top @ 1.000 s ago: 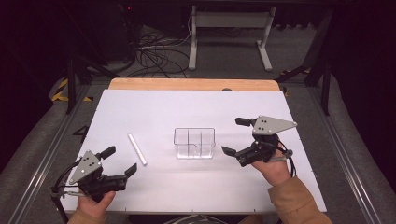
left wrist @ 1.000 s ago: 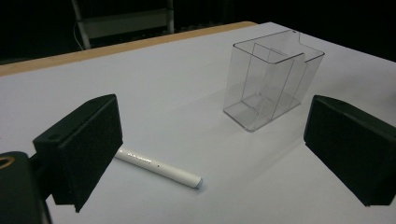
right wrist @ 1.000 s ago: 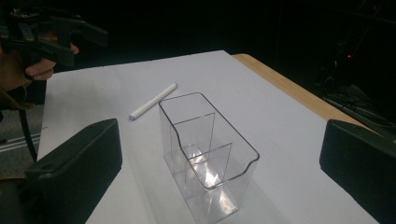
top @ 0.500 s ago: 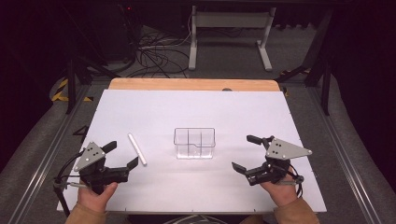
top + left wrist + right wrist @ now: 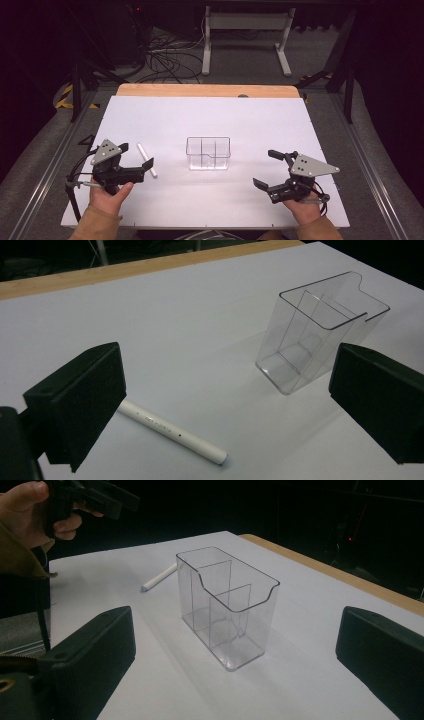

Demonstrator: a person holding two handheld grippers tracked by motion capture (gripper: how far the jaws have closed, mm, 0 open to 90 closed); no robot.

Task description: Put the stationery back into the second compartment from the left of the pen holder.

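A clear plastic box (image 5: 208,153) with inner dividers stands upright mid-table. A white pen-like stick (image 5: 146,159) lies flat to its left. My left gripper (image 5: 136,156) is open, and its jaws straddle the stick just above the table. In the left gripper view the stick (image 5: 170,432) lies between the jaws near the left one, with the box (image 5: 320,335) farther off. My right gripper (image 5: 267,169) is open and empty, to the right of the box and nearer the front edge. The right gripper view looks at the box (image 5: 227,605) between its jaws.
The white tabletop (image 5: 210,115) ends in a wooden strip (image 5: 205,90) at the far side. Beyond it are floor cables (image 5: 165,55) and a white desk frame (image 5: 245,35). Metal rails run along both table sides.
My right gripper has pulled back from beside the box toward the near right edge. My left gripper has moved forward and now straddles the stick.
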